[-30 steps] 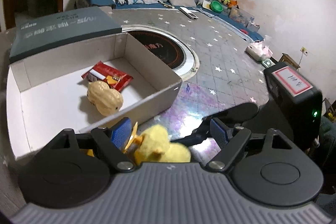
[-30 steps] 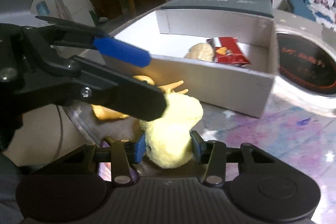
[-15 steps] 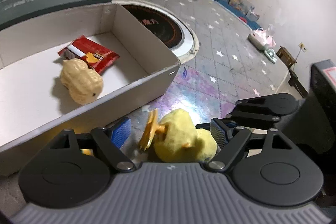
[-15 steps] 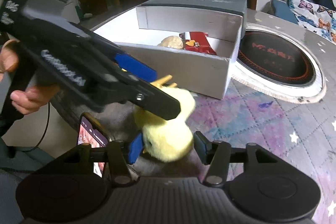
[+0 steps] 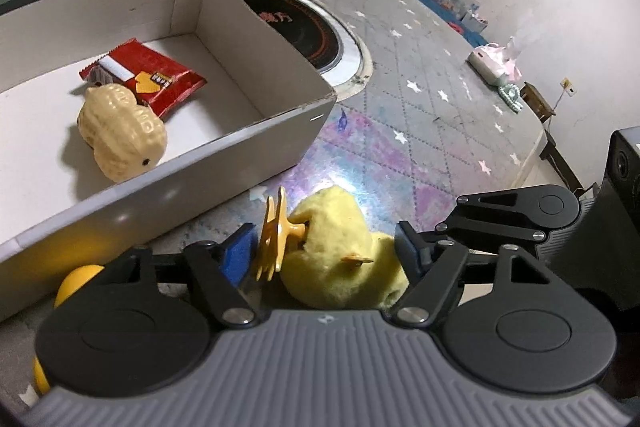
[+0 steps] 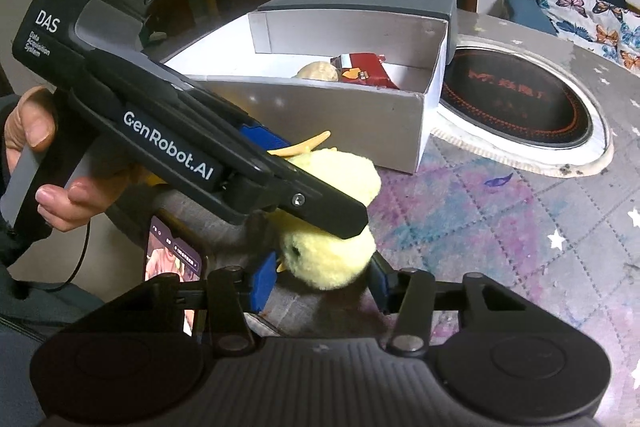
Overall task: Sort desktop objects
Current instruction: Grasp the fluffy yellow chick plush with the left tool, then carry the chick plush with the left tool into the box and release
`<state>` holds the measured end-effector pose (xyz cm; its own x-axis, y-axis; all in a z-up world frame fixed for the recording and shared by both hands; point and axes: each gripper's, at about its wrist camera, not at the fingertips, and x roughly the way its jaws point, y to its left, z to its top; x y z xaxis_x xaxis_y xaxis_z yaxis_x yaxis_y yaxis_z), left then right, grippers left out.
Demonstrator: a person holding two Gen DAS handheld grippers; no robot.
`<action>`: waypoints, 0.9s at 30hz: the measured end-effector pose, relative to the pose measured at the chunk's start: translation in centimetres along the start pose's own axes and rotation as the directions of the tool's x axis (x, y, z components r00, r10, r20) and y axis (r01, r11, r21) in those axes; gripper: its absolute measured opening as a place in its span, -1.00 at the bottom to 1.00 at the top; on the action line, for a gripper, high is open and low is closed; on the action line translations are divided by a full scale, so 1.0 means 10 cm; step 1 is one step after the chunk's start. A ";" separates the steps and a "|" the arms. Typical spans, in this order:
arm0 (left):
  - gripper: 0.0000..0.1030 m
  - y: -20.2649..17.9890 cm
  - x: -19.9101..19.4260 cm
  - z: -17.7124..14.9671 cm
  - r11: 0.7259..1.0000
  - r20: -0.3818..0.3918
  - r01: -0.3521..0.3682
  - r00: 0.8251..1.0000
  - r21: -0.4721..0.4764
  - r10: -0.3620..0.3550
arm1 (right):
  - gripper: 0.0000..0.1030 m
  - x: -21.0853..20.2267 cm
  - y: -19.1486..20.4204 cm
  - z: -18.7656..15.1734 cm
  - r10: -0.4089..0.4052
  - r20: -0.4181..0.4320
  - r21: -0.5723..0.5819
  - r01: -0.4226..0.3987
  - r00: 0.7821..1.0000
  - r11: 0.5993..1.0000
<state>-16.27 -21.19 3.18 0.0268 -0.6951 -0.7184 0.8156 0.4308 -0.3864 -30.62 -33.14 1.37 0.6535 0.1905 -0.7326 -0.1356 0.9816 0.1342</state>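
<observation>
Listing, left to right across both wrist views:
Yellow ball [image 5: 76, 279]: on the table at the left edge, just beside the box's front wall, partly hidden by the left tool's body.
Cardboard box [image 5: 224, 151]: open-topped, white inside, grey lid behind it.
Peanut-shaped toy [image 5: 122, 135]: inside the box, touching the red snack packet [image 5: 148, 81].
Left tool [image 5: 326, 251]: fingers spread around the duck's body; left pad near the orange feet, right pad against or just beside the plush, contact unclear.
Plush duck [image 5: 340, 259]: yellow, lying on its side on the table in front of the box, orange feet toward the box.
Right tool [image 6: 322, 281]: fingers parted either side of the duck's head; whether the pads press it cannot be told.
Hand [image 6: 44, 167]: grips the left tool's handle.
Phone [image 6: 172, 259]: screen lit, under the left tool.
Table [image 5: 420, 115]: grey star-patterned cover, round black hob inset beyond the box.
</observation>
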 end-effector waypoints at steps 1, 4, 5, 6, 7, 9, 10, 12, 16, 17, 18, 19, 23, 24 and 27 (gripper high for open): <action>0.38 0.00 -0.02 0.00 1.000 0.005 0.003 1.000 -0.003 -0.003 | -0.06 -0.01 0.01 0.01 -0.003 0.001 -0.005 0.003 1.000 1.000; 0.38 -0.03 -0.15 0.01 1.000 0.034 0.012 0.999 -0.008 -0.012 | -0.06 -0.11 0.08 0.07 -0.009 0.013 -0.038 0.010 1.000 0.999; 0.38 -0.05 -0.23 0.02 1.000 0.053 0.010 0.999 -0.005 -0.010 | -0.06 -0.16 0.11 0.11 -0.011 0.023 -0.054 0.012 1.000 0.998; 0.38 -0.07 -0.33 0.04 1.000 0.076 0.006 0.997 0.003 -0.006 | -0.06 -0.22 0.14 0.16 -0.012 0.037 -0.074 0.015 0.999 0.997; 0.38 -0.10 -0.42 0.07 1.000 0.103 -0.002 0.995 0.013 0.000 | -0.06 -0.28 0.17 0.23 -0.014 0.053 -0.096 0.019 0.999 0.995; 0.38 -0.12 -0.61 0.15 0.999 0.165 -0.029 0.986 0.030 0.023 | -0.06 -0.35 0.22 0.41 -0.021 0.086 -0.140 0.032 0.996 0.990; 0.38 -0.11 -0.70 0.20 0.998 0.197 -0.049 0.980 0.032 0.042 | -0.06 -0.36 0.24 0.51 -0.022 0.102 -0.161 0.038 0.995 0.986; 0.38 -0.05 -0.82 0.30 0.995 0.249 -0.091 0.965 0.032 0.080 | -0.06 -0.30 0.25 0.73 -0.018 0.137 -0.214 0.047 0.990 0.976; 0.38 0.31 -0.87 0.53 0.990 0.286 -0.134 0.948 -0.047 0.142 | -0.07 0.02 0.21 1.15 0.013 0.158 -0.269 0.031 0.987 0.963; 0.38 0.43 -0.85 0.58 0.988 0.281 -0.137 0.947 -0.076 0.153 | -0.08 0.12 0.18 1.25 0.021 0.156 -0.275 0.023 0.988 0.961; 0.38 0.56 -0.82 0.62 0.985 0.275 -0.141 0.947 -0.103 0.164 | -0.12 0.23 0.16 1.34 0.029 0.148 -0.278 0.013 0.989 0.961; 0.38 0.67 -0.80 0.65 0.981 0.273 -0.144 0.946 -0.128 0.174 | -0.12 0.34 0.13 1.42 0.039 0.135 -0.279 0.000 0.990 0.960; 0.38 1.07 -0.66 0.75 0.962 0.245 -0.167 0.944 -0.217 0.220 | -0.13 0.75 0.07 1.63 0.058 0.086 -0.293 -0.030 0.995 0.956; 0.38 1.15 -0.62 0.76 0.958 0.237 -0.167 0.946 -0.234 0.223 | -0.13 0.83 0.08 1.65 0.055 0.077 -0.304 -0.029 0.995 0.952; 0.38 1.36 -0.54 0.75 0.947 0.217 -0.157 0.951 -0.281 0.222 | -0.13 1.03 0.06 1.71 0.055 0.051 -0.313 -0.037 0.997 0.949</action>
<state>-0.99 -15.91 6.16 0.3317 -0.6903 -0.6430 0.6059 0.6783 -0.4157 -11.26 -30.38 5.33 0.6820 0.2450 -0.6891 -0.3862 0.9208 -0.0548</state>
